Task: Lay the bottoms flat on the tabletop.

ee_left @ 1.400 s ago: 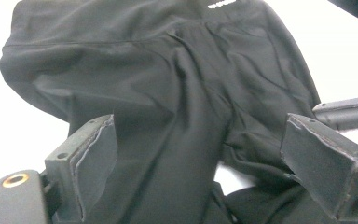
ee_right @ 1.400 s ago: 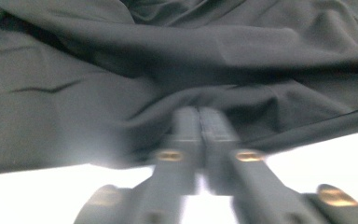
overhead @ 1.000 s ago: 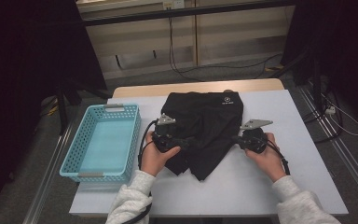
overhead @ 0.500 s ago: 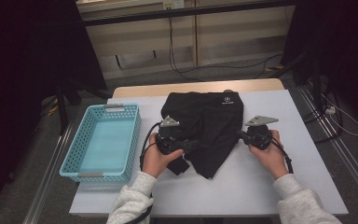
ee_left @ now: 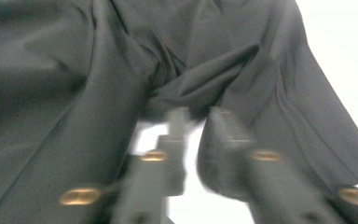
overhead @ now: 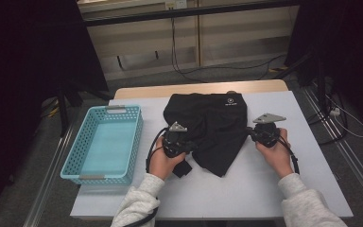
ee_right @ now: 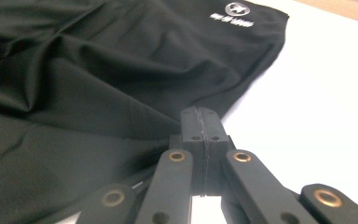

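A black garment (overhead: 212, 127) with a white logo near its far edge lies spread on the white table (overhead: 264, 189). My left gripper (overhead: 193, 143) is at the garment's near left side. Its jaws have just been closing, and in the left gripper view the blurred tips (ee_left: 199, 116) pinch a raised fold of the garment (ee_left: 74, 70). My right gripper (overhead: 248, 133) is at the garment's right edge. In the right gripper view its jaws (ee_right: 200, 119) are pressed together on the hem of the garment (ee_right: 98, 70), and the cloth pulls taut toward them.
A light blue plastic basket (overhead: 75, 172) stands at the table's left edge with nothing inside it. Bare white tabletop lies near and to the right of the garment. Cables trail from both grippers. Dark stands and floor rails flank the table.
The left gripper's jaws went from wide apart to closed on a fold of the garment. The garment's near point shifted to the right. Both hands stayed nearly in place.
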Tool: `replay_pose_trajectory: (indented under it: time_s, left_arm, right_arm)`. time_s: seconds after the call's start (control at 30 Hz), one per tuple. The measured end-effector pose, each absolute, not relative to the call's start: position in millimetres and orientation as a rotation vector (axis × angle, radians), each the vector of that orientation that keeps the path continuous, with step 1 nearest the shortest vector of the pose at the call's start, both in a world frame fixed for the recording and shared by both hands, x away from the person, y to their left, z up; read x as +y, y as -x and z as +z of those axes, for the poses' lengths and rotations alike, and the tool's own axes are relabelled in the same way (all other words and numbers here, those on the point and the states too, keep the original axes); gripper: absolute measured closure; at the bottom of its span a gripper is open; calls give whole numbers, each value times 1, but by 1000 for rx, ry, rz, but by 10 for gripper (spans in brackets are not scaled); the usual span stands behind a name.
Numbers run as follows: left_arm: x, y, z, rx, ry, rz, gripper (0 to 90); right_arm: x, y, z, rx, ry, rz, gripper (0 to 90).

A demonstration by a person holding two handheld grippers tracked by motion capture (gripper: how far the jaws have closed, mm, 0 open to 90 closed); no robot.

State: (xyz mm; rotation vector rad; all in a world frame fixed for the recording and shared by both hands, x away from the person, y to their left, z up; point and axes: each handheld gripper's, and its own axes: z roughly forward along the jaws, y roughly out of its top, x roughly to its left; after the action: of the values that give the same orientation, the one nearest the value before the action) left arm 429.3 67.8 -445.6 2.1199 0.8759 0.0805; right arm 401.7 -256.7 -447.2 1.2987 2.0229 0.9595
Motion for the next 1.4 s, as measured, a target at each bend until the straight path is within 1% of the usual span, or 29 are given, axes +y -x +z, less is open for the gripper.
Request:
replay_pose_trajectory:
  time_s: [0.07, 0.1, 0.17, 0.23, 0.3, 0.33, 0.37, 0.4, 0.43, 0.47, 0.5, 0.53, 0.6, 0.63, 0.67, 0.7, 0.77, 0.8, 0.83, 0.87, 1.03, 1.1, 1.17, 1.2, 1.37, 1.4]
  left_arm:
    - [68, -432, -448, 886, -2116, 60, 900]
    - [68, -433, -449, 895, -2116, 74, 900]
    - [70, -435, -449, 909, -2106, 51, 900]
    - [71, -435, -447, 906, -2105, 61, 900]
    - [72, -433, -445, 898, -2089, 42, 900]
    - [71, -431, -444, 889, -2089, 60, 887]
    - [70, -430, -442, 873, -2090, 60, 804]
    - [68, -427, -437, 862, -2082, 49, 658]
    - [68, -427, -437, 862, -2082, 49, 613]
    - [67, -426, -436, 860, -2084, 56, 613]
    - [65, -424, -435, 848, -2100, 74, 565]
    - [65, -424, -435, 848, -2100, 74, 544]
    - [62, -422, -439, 842, -2124, 60, 539]
    - [61, -421, -441, 842, -2143, 75, 541]
    - [61, -421, -444, 851, -2156, 85, 584]
    - [61, -422, -447, 856, -2165, 77, 584]
    - [62, -423, -451, 867, -2182, 88, 654]
    - [61, -423, -453, 876, -2183, 84, 717]
    - [61, -424, -455, 872, -2197, 63, 759]
    - [60, -423, -457, 875, -2198, 65, 854]
    - [60, -423, -453, 913, -2169, 47, 877]
    - [62, -424, -449, 919, -2153, 38, 878]
    - [66, -424, -444, 932, -2134, 50, 879]
    - [69, -425, -441, 932, -2125, 40, 879]
    - [77, -427, -439, 959, -2106, 30, 880]
    - [79, -429, -439, 966, -2106, 27, 880]
  right_arm:
    - [-258, -403, -450, 2036, -1304, 985, 898]
    - [-256, -402, -452, 2049, -1305, 994, 857]
    - [-252, -398, -451, 2077, -1285, 970, 805]
    - [-247, -392, -447, 2093, -1256, 986, 730]
    - [-243, -383, -442, 2111, -1210, 1006, 689]
    - [-241, -378, -441, 2122, -1195, 1030, 676]
    - [-238, -372, -440, 2142, -1181, 1038, 662]
    - [-232, -363, -438, 2170, -1154, 1050, 623]
    - [-232, -363, -438, 2170, -1154, 1050, 623]
    - [-230, -359, -438, 2181, -1145, 1076, 622]
    - [-225, -351, -439, 2206, -1130, 1102, 593]
    - [-225, -351, -439, 2206, -1130, 1102, 593]
    - [-223, -346, -439, 2220, -1109, 1093, 566]
    - [-223, -343, -440, 2221, -1120, 1106, 548]
    - [-223, -337, -440, 2230, -1121, 1124, 528]
    - [-223, -337, -440, 2230, -1121, 1124, 528]
    - [-222, -331, -439, 2236, -1116, 1141, 489]
    - [-220, -327, -439, 2246, -1102, 1154, 485]
    - [-218, -325, -439, 2257, -1087, 1165, 478]
    - [-210, -319, -443, 2296, -1063, 1151, 470]
    - [-194, -314, -450, 2375, -1020, 1138, 465]
    - [-187, -314, -453, 2390, -1003, 1134, 407]
    - [-180, -315, -455, 2402, -970, 1110, 405]
    - [-177, -316, -456, 2388, -965, 1087, 389]
    - [-173, -324, -463, 2378, -1000, 1012, 412]
    - [-175, -326, -462, 2349, -979, 970, 455]
